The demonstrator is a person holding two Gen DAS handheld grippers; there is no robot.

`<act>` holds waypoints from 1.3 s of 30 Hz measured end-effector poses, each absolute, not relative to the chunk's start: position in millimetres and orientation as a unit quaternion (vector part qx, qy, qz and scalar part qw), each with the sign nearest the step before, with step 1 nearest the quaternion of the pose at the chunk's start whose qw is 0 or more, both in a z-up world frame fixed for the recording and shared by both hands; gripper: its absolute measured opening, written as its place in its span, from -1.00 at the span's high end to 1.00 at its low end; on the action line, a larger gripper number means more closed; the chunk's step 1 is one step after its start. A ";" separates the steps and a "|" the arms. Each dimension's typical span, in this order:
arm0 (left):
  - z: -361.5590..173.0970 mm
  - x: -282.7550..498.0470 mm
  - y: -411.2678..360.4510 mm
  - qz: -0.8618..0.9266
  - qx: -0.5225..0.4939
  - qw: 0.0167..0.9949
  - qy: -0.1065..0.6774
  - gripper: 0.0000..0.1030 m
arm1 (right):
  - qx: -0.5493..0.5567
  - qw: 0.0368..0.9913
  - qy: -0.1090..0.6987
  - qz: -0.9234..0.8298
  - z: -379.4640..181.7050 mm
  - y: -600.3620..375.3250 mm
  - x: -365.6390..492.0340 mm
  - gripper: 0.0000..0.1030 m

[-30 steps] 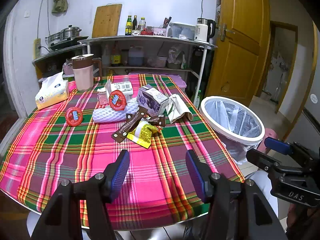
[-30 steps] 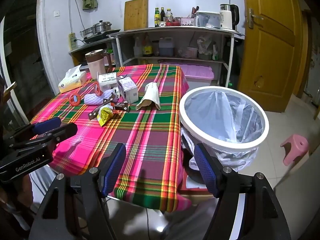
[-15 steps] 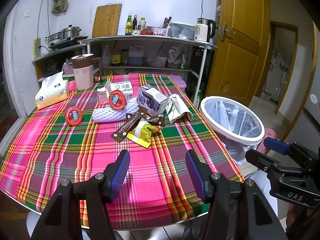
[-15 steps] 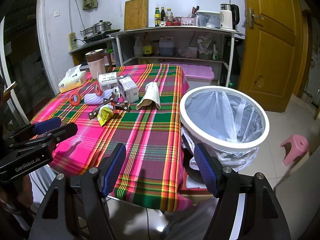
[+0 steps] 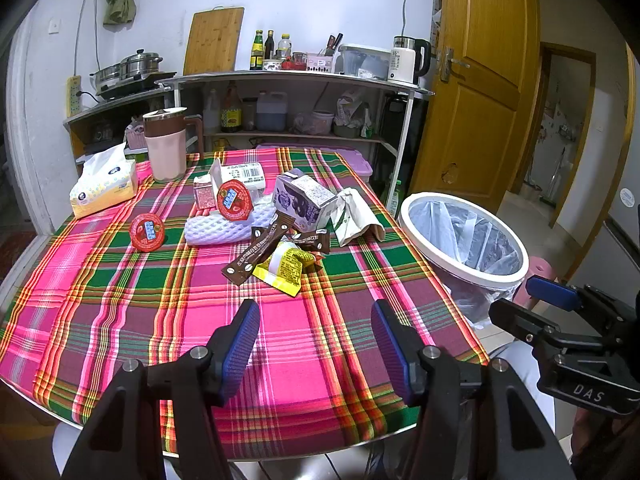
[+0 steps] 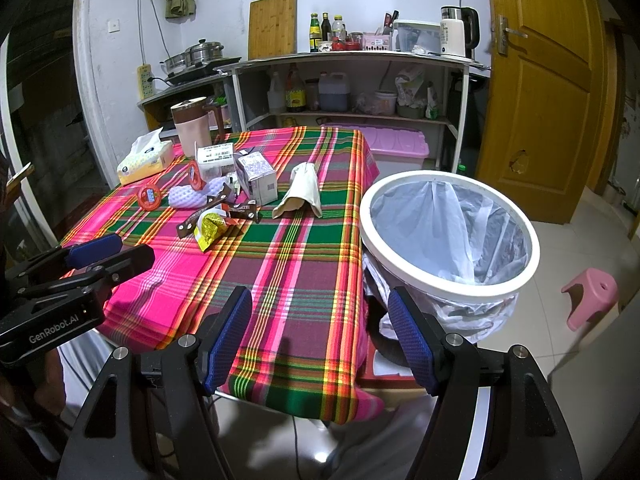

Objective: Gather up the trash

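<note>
Trash lies in a heap mid-table: a yellow wrapper [image 5: 285, 270], brown sachets [image 5: 256, 258], a purple carton [image 5: 302, 200], a crumpled paper bag [image 5: 354, 216], white foam netting [image 5: 224, 228] and two red-lidded cups [image 5: 147, 232]. The white-rimmed bin [image 5: 464, 240] with a plastic liner stands off the table's right edge. My left gripper [image 5: 316, 340] is open and empty over the near tablecloth. My right gripper [image 6: 320, 332] is open and empty at the table's near right corner, beside the bin [image 6: 448, 232]. The heap also shows in the right wrist view [image 6: 212, 220].
A tissue pack [image 5: 105, 186] and a pink jug [image 5: 165, 146] stand at the table's far left. Metal shelves [image 5: 296, 80] with bottles and a kettle line the back wall. A pink stool [image 6: 592, 296] sits on the floor right of the bin. A wooden door [image 5: 480, 80] is behind.
</note>
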State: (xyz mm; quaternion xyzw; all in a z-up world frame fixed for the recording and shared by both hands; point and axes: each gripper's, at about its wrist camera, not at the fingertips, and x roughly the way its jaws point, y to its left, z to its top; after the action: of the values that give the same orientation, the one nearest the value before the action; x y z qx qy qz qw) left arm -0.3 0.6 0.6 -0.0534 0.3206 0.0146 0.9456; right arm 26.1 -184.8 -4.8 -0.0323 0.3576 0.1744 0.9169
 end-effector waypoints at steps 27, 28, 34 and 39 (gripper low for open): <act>0.6 -0.3 0.8 0.014 -0.054 0.945 0.322 -0.12 | -0.032 0.916 0.359 0.175 -3.0 -185.8 29.1 -0.38; 0.7 -0.4 0.9 0.014 -0.054 0.945 0.322 -0.12 | -0.032 0.916 0.359 0.175 -1.3 -187.0 29.7 -0.38; -1.8 -1.6 2.9 0.012 -0.055 0.944 0.324 -0.12 | -0.033 0.916 0.359 0.176 -6.8 -183.1 28.0 -0.38; -2.2 0.8 5.2 0.008 -0.059 0.944 0.326 -0.12 | -0.033 0.915 0.360 0.177 -12.4 -176.3 34.4 -0.38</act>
State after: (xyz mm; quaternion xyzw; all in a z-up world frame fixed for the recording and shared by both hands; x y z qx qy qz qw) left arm 0.8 5.2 -2.2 -0.0588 0.3256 0.0078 0.9436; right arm 34.4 -176.3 -12.4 -0.0332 0.3603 0.1771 0.9153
